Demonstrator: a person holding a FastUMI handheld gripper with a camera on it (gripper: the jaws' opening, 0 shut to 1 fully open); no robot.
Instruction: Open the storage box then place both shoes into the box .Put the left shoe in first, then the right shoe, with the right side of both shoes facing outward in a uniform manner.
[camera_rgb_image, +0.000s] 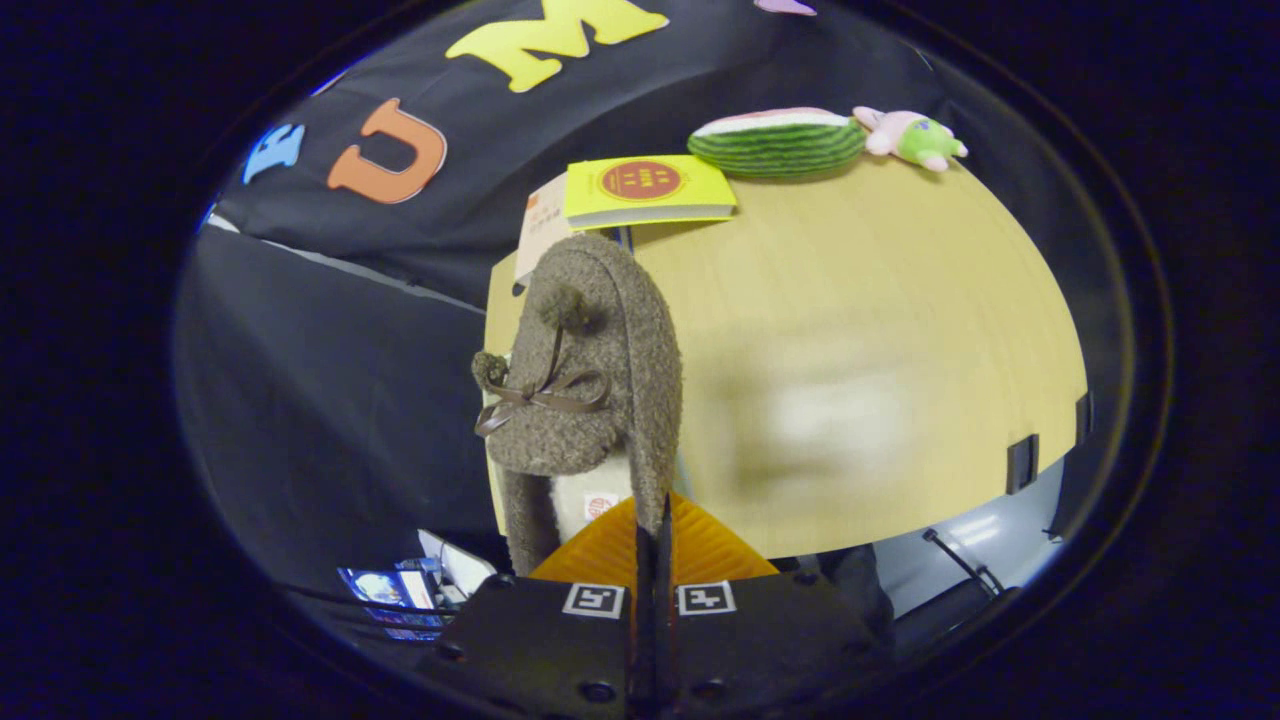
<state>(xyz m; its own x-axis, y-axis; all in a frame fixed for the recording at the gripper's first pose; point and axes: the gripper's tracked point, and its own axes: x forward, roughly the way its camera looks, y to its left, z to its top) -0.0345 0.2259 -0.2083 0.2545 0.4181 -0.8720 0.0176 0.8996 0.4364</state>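
Shoe (590, 390) hangs pinched in my gripper (652, 540), fingers closed on its edge, over the table (850, 300). At twelve o'clock lies a booklet (645, 188); at one, a watermelon toy (778, 142) and plush (915, 137).

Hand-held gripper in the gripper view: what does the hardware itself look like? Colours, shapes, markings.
The hand-held gripper has two orange, ridged, wedge-shaped fingers that taper toward their tips. A thin dark seam runs between them. Behind them is a black body with visible screw heads. Two white square tags with black fiducial patterns sit side by side on its front edge, one behind each finger. No cable is visible.
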